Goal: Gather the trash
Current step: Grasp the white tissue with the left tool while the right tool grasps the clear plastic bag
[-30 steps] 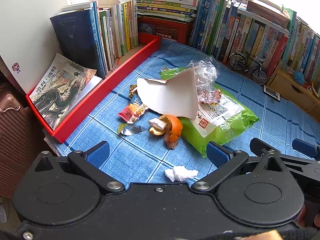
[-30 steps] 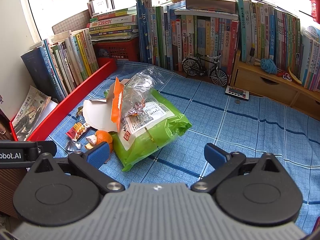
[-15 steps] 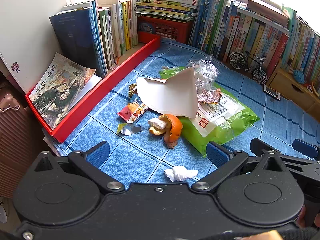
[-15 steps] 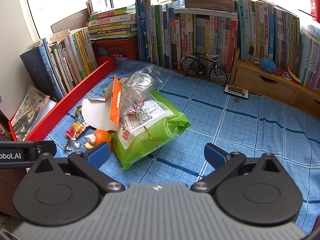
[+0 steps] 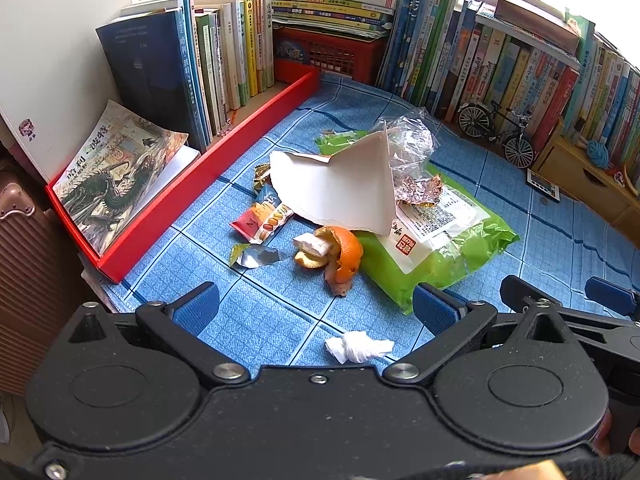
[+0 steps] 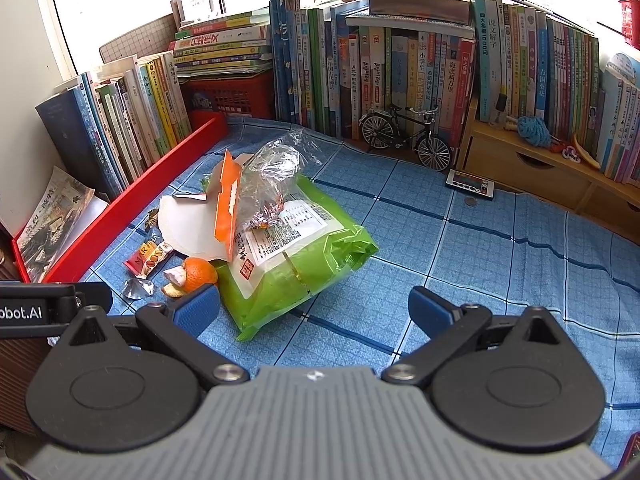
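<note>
Tissue wad (image 5: 358,351): lies near, just ahead of left gripper (image 5: 316,306), between its wide-spread fingers, long axis left-right; right gripper (image 6: 314,307) likewise wide, empty, farther right.

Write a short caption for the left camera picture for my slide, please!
Open left tool above a crumpled tissue, facing orange peel, wrappers and a green bag on the blue cloth.

Trash pile on blue cloth: green plastic bag (image 5: 440,256) lying flat, torn white card (image 5: 340,188) and clear wrap (image 5: 408,144) atop; orange peel (image 5: 344,252), snack wrapper (image 5: 260,224), foil scrap (image 5: 256,256) beside; crumpled tissue (image 5: 358,350) apart, nearest.
</note>
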Available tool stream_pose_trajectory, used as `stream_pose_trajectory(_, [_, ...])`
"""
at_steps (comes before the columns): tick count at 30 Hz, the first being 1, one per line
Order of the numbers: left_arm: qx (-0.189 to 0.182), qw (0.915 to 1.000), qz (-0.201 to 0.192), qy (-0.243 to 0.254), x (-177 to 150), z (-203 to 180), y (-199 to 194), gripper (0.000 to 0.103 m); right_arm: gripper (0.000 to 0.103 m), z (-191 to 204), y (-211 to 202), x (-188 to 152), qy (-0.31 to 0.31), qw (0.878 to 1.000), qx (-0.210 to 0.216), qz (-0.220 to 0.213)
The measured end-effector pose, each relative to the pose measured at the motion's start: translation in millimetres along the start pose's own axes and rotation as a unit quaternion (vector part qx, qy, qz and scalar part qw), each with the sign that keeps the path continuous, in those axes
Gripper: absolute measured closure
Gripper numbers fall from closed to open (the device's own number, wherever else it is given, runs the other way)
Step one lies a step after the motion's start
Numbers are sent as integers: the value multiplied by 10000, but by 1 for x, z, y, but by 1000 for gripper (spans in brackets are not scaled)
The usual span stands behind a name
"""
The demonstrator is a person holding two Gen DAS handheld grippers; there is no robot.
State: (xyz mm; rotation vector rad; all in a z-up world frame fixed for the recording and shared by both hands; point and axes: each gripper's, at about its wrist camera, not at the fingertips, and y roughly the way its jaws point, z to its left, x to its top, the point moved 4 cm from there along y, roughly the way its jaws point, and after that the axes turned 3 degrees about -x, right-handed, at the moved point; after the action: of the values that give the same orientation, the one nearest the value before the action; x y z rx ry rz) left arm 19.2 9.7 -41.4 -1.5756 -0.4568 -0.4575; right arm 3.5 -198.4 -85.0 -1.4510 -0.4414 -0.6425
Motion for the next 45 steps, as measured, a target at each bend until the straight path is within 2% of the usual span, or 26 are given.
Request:
stream_pose_trajectory(13, [-5, 10000, 59, 54, 1, -6, 16, 0, 0, 2, 8, 4, -130, 9999, -55, 24])
stream_pose_trajectory(19, [205, 9995, 134, 189, -3, -8, 33, 0, 0, 3, 20, 9, -226, 9997, -31, -52])
stream_pose_trajectory(24, [106, 9995, 269, 85, -5, -5, 52, 0, 0, 4, 36, 13, -337, 9994, 3, -30])
stream_pose_trajectory(36, [49, 9954, 923, -256, -28, 1, 130, 0, 0, 11, 116, 29, -689, 9971, 69, 314])
stream_pose_trajectory(45, [-96, 9921, 1163, -454, -54, 1, 177, 0, 0, 22, 178, 18, -1225, 9902, 7, 677])
